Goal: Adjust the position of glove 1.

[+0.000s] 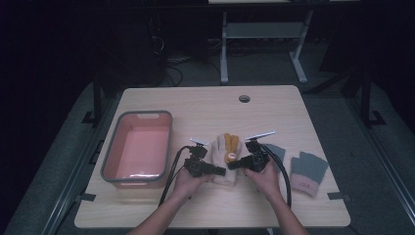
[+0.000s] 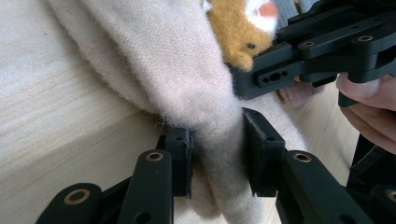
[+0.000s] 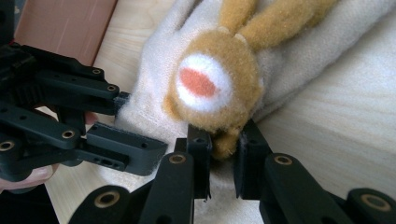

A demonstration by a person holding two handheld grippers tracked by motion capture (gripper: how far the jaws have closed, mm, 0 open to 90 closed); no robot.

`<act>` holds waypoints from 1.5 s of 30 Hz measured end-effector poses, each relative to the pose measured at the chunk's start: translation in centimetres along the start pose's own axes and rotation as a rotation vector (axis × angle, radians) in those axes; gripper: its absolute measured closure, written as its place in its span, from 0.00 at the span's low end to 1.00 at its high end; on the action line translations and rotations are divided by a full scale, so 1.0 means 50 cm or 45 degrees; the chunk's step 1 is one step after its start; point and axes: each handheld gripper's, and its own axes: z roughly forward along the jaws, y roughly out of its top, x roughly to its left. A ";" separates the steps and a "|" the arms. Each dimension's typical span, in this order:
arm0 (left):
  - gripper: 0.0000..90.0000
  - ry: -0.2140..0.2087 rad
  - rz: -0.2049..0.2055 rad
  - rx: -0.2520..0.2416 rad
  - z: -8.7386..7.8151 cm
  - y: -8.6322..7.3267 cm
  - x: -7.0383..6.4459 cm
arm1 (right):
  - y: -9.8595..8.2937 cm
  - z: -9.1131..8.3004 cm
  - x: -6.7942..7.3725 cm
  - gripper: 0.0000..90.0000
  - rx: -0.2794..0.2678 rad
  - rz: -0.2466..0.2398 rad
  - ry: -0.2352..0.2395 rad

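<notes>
High view. A cream glove (image 1: 224, 159) with an orange plush animal patch (image 1: 231, 155) lay near the front middle of the wooden surface (image 1: 274, 112), directly ahead of the person. The left gripper (image 1: 219, 171) and the right gripper (image 1: 234, 164) met over its near end from opposite sides, an arrangement that suggested the glove was being gripped at two points so it could be lifted or spread. A pink bin (image 1: 138, 148) stood open to the left, probably the destination. Two grey gloves (image 1: 307, 172) lay flat to the right, apart from the work.

Left gripper view. The left gripper (image 2: 217, 158) was clenched on a fold of the cream glove (image 2: 168, 60), the fabric pinched between both pads and drawn into a ridge above the surface (image 2: 56, 135). This view alone confirmed the pinch, which the high view hid beneath the hands. The right gripper (image 2: 243, 84) appeared beyond, beside the patch (image 2: 243, 32).

Right gripper view. The right gripper (image 3: 223, 156) was closed on the lower edge of the patch (image 3: 212, 88), with orange pile showing between the pads. This view revealed the patch's white muzzle with a red spot and two long ears running up the glove (image 3: 154, 74). The left gripper (image 3: 123, 133) held the cuff edge alongside, and a corner of the bin (image 3: 65, 23) showed behind.
</notes>
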 end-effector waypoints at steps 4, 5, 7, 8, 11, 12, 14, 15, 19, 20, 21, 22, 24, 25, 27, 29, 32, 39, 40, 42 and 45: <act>0.74 0.001 0.006 -0.004 -0.005 0.002 -0.002 | 0.002 -0.004 0.002 0.88 -0.009 -0.004 0.012; 0.74 -0.004 0.010 -0.006 -0.007 0.002 -0.004 | 0.003 -0.007 0.004 0.88 -0.008 -0.003 0.013; 0.74 -0.006 0.014 -0.009 -0.008 0.003 -0.004 | 0.003 -0.008 0.005 0.88 -0.011 -0.010 0.017; 0.74 -0.006 0.015 -0.012 -0.010 0.003 -0.005 | 0.003 -0.009 0.005 0.88 -0.012 -0.009 0.018; 0.74 -0.009 0.018 -0.014 -0.013 0.004 -0.008 | 0.003 -0.014 0.008 0.88 -0.011 -0.007 0.023; 0.74 -0.010 0.022 -0.014 -0.014 0.004 -0.009 | 0.003 -0.016 0.010 0.88 -0.011 -0.006 0.026; 0.74 -0.010 0.029 -0.016 -0.016 0.005 -0.010 | 0.004 -0.019 0.011 0.88 -0.016 -0.010 0.030; 0.74 -0.011 0.034 -0.018 -0.017 0.006 -0.010 | 0.004 -0.019 0.011 0.88 -0.016 -0.010 0.030; 0.74 -0.009 0.053 -0.021 -0.021 0.008 -0.015 | 0.005 -0.023 0.012 0.89 -0.021 -0.014 0.035; 0.74 -0.012 0.050 -0.025 -0.023 0.009 -0.016 | 0.004 -0.025 0.012 0.89 -0.026 -0.022 0.037; 0.74 -0.012 0.050 -0.025 -0.023 0.009 -0.016 | 0.004 -0.025 0.012 0.89 -0.026 -0.022 0.037; 0.74 -0.014 0.052 -0.027 -0.025 0.010 -0.018 | 0.005 -0.027 0.014 0.89 -0.029 -0.015 0.044; 0.74 -0.014 0.062 -0.034 -0.031 0.012 -0.021 | 0.008 -0.034 0.021 0.89 -0.031 -0.030 0.038; 0.74 -0.014 0.062 -0.034 -0.031 0.012 -0.021 | 0.008 -0.034 0.021 0.89 -0.031 -0.030 0.038; 0.74 -0.018 0.065 -0.045 -0.036 0.015 -0.024 | 0.011 -0.039 0.027 0.89 -0.032 -0.033 0.037; 0.74 -0.020 0.073 -0.049 -0.042 0.017 -0.027 | 0.014 -0.043 0.029 0.89 -0.037 -0.048 0.040; 0.74 -0.023 0.080 -0.058 -0.049 0.019 -0.029 | 0.018 -0.049 0.035 0.89 -0.040 -0.059 0.043; 0.74 -0.025 0.087 -0.062 -0.058 0.023 -0.030 | 0.022 -0.052 0.038 0.89 -0.046 -0.048 0.071; 0.74 -0.025 0.086 -0.062 -0.058 0.023 -0.030 | 0.024 -0.053 0.039 0.89 -0.041 -0.046 0.068; 0.74 -0.027 0.084 -0.065 -0.060 0.025 -0.030 | 0.025 -0.054 0.041 0.89 -0.043 -0.050 0.066; 0.74 -0.031 0.086 -0.070 -0.065 0.029 -0.031 | 0.031 -0.058 0.044 0.89 -0.045 -0.054 0.072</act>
